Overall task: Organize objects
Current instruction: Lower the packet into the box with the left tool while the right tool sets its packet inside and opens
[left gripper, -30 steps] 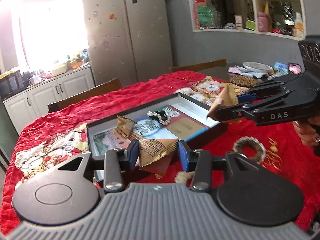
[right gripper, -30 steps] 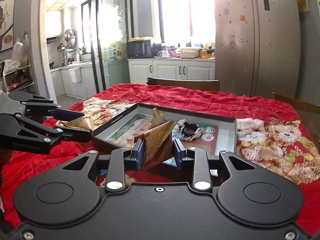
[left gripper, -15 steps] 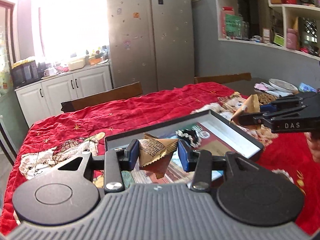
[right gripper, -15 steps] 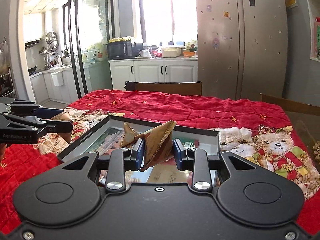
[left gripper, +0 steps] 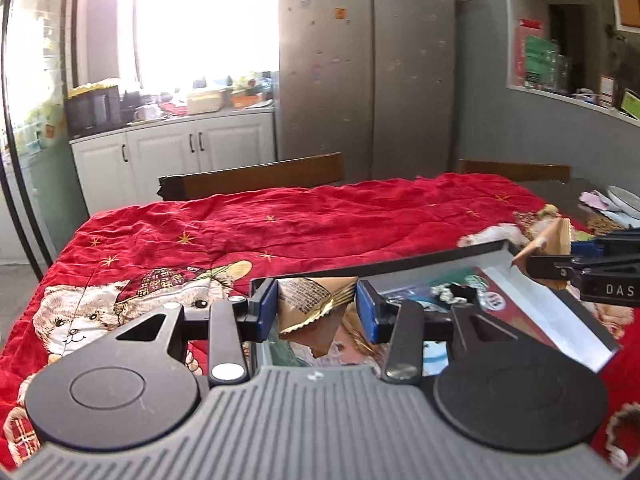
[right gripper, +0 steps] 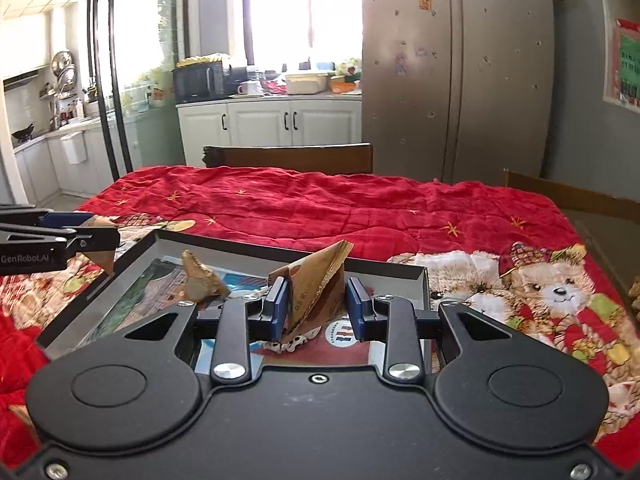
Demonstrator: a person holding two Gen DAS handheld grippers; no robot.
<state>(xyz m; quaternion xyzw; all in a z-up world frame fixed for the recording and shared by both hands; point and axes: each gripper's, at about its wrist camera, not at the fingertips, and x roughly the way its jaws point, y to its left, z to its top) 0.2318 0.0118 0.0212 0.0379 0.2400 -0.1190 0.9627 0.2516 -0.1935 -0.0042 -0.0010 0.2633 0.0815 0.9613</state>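
My left gripper [left gripper: 316,313] is shut on a brown and gold snack packet [left gripper: 310,304] held over the near left part of a shallow black-rimmed tray [left gripper: 400,266]. The tray lies on a red blanket [left gripper: 320,216]. My right gripper [right gripper: 316,309] is shut on a similar folded brown packet [right gripper: 320,276] above the same tray [right gripper: 280,251]. Each gripper shows in the other's view: the right one [left gripper: 556,254] at the tray's far right corner with its packet [left gripper: 554,236], the left one [right gripper: 100,227] at the tray's left edge. Another crumpled packet [right gripper: 202,280] lies inside the tray.
A small black and white beaded item [left gripper: 456,292] and printed cards lie in the tray. Wooden chair backs [right gripper: 288,158] stand at the table's far side, with a fridge [right gripper: 452,72] and white cabinets behind. Dishes and clutter [left gripper: 616,204] sit on the table's right end.
Both grippers have travelled across the table with their packets still held. The tray now lies closer and right under them, and the views have swung toward the fridge and cabinets.
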